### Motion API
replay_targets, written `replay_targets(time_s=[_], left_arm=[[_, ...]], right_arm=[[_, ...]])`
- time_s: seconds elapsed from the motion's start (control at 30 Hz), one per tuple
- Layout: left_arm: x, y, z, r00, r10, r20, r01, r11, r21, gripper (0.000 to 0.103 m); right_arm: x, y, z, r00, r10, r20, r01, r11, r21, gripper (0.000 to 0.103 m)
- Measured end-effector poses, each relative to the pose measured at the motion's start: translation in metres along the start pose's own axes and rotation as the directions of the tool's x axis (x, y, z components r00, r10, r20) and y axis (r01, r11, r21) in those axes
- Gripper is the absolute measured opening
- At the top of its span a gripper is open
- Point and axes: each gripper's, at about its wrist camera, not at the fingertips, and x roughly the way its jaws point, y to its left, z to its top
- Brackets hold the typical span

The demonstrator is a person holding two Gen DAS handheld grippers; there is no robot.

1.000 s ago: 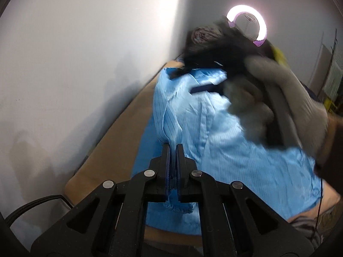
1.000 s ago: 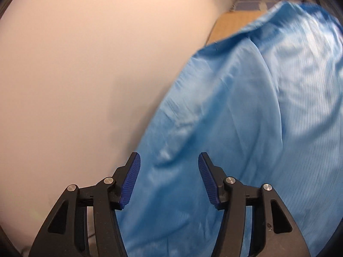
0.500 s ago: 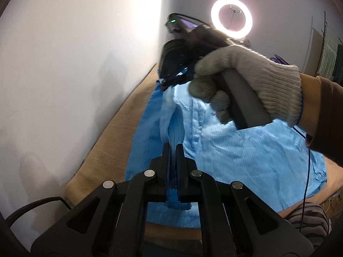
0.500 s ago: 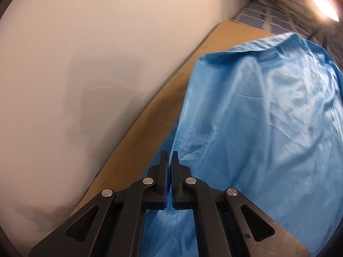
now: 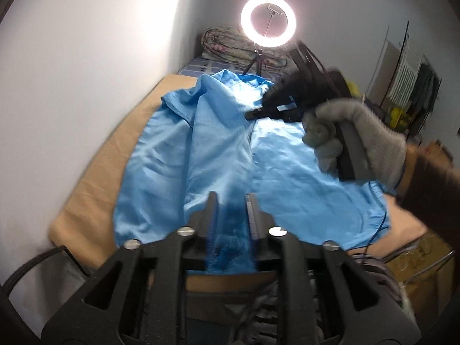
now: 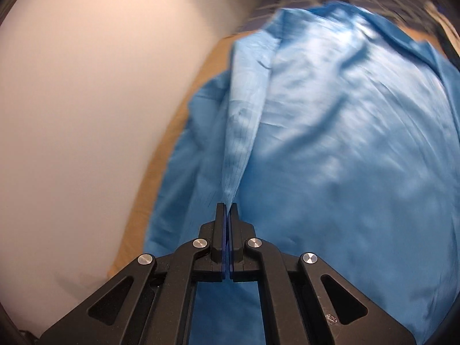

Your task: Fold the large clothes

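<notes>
A large light-blue garment lies spread on a tan bed sheet. My left gripper hovers over its near hem; its jaws are opening, with blue cloth between them that the pads no longer press. A gloved hand carries my right gripper over the middle of the garment. In the right wrist view that gripper is shut on a raised fold of the garment, which stretches taut away from the fingertips.
A white wall runs along the bed's left side. A lit ring light on a tripod and a rolled quilt stand at the bed's far end. Clutter and boxes fill the right side.
The left jaws, shut on the hem before, have parted. The right jaws closed on a fold of the garment and drew it along, lifting a ridge in the cloth.
</notes>
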Motion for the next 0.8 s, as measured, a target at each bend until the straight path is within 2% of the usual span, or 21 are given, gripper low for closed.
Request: replay_targets(time_s=[0.07,0.17,0.3,0.33,0.5,0.7,0.73,0.8], left_arm=[[-0.002,0.003,-0.003,1.0,0.003,0.009,-0.003,0.999,-0.043,0.036],[0.001,0.024,-0.009,1.0,0.013,-0.018,-0.016,0.99,-0.141,0.037],[0.024,0.055,-0.019,0.992,-0.059,-0.11,0.025,0.957,-0.29,0.037],[0.033,0.061,-0.022,0.988,-0.085,-0.132,0.038,0.946,-0.322,0.038],[0.071,0.071,-0.034,0.962,-0.18,-0.204,0.076,0.897,-0.435,0.038],[0.109,0.06,-0.042,0.94,-0.208,-0.271,0.062,0.884,-0.464,0.038],[0.112,0.059,-0.041,0.942,-0.204,-0.267,0.058,0.882,-0.468,0.034],[0.12,0.058,-0.039,0.945,-0.193,-0.263,0.051,0.885,-0.464,0.002]], right_arm=[[-0.007,-0.02,-0.01,1.0,-0.002,-0.009,0.003,0.999,0.042,0.0],[-0.003,-0.044,-0.018,0.998,-0.045,-0.032,0.047,0.997,0.066,0.0],[0.008,-0.069,-0.034,0.984,-0.157,-0.083,0.162,0.985,0.058,0.0],[0.013,-0.076,-0.033,0.983,-0.16,-0.095,0.167,0.984,0.067,0.001],[0.011,-0.084,-0.051,0.985,-0.089,-0.148,0.102,0.991,0.084,0.006],[0.007,-0.078,-0.073,0.982,-0.075,-0.173,0.082,0.996,0.036,0.007],[0.007,-0.077,-0.074,0.983,-0.068,-0.172,0.075,0.996,0.038,0.007],[0.015,-0.083,-0.068,0.983,-0.048,-0.178,0.056,0.998,0.04,0.007]])
